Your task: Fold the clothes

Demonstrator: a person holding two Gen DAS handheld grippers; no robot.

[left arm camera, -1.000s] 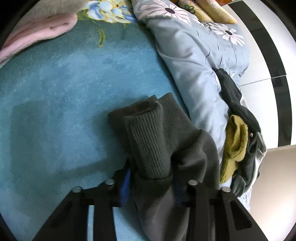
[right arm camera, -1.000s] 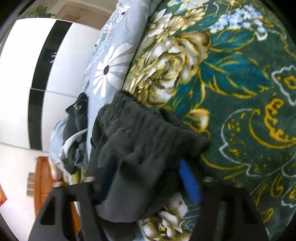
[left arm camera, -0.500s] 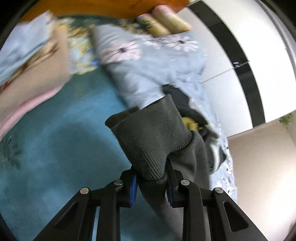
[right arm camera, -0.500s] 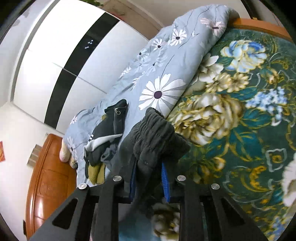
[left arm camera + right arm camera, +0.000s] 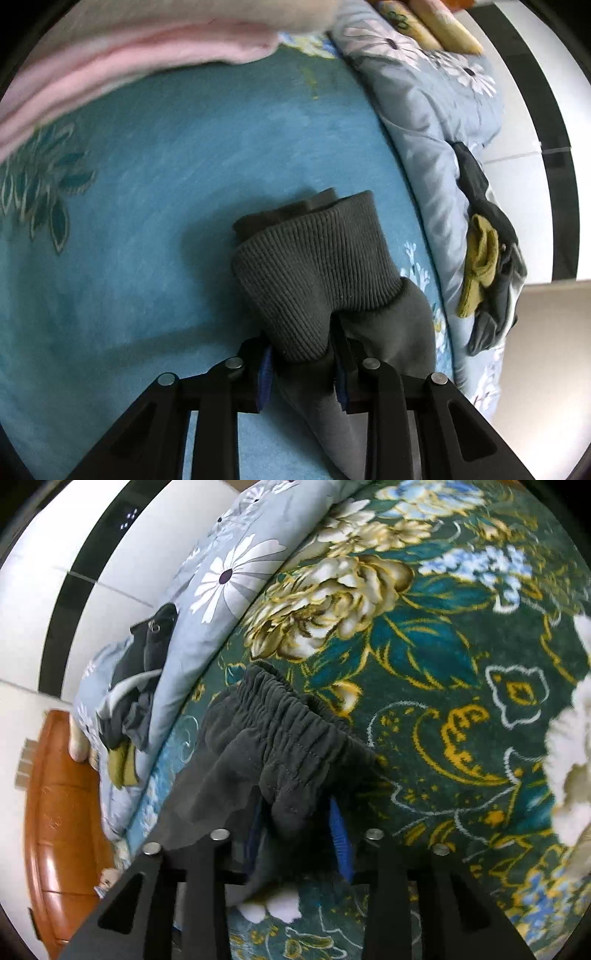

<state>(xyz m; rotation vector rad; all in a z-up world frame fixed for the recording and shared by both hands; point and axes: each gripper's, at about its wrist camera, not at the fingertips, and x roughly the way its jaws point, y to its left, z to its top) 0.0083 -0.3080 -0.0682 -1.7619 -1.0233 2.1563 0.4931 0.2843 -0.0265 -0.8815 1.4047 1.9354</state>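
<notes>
Two wrist views look down at a bed covered by a teal floral blanket (image 5: 155, 177). A pair of dark grey trousers (image 5: 317, 266) is held at both ends, one end in each gripper.

In the left wrist view, the ribbed ankle cuffs (image 5: 310, 258) sit at the centre of the frame, doubled over, with the left gripper (image 5: 303, 365) at the lower centre. Its jaws are narrowly set and clamp the cuff fabric between the blue pads; they have just eased apart a little, yet cloth fills the gap.

In the right wrist view, the gathered elastic waistband (image 5: 288, 723) lies in the centre, over the blanket's dark green and gold pattern. The right gripper (image 5: 295, 845) is at the lower centre. Its jaws have just been opening; the blue pad on the right of the frame appears to stand clear of the cloth, which hangs loosely between the jaws, so this reads as a released grasp.

Likely risks: with the right jaws loosened, the waistband may slump or slide out before it is laid flat, spoiling the fold's alignment. The left grip holds thick, doubled ribbing, which may creep out if pulled sideways.

A grey-blue daisy quilt (image 5: 424, 110) lies at the upper right in the left view, with a heap of unfolded clothes (image 5: 487, 266) on it, well apart from the trousers. A pink blanket (image 5: 129, 48) fills the upper left.
</notes>
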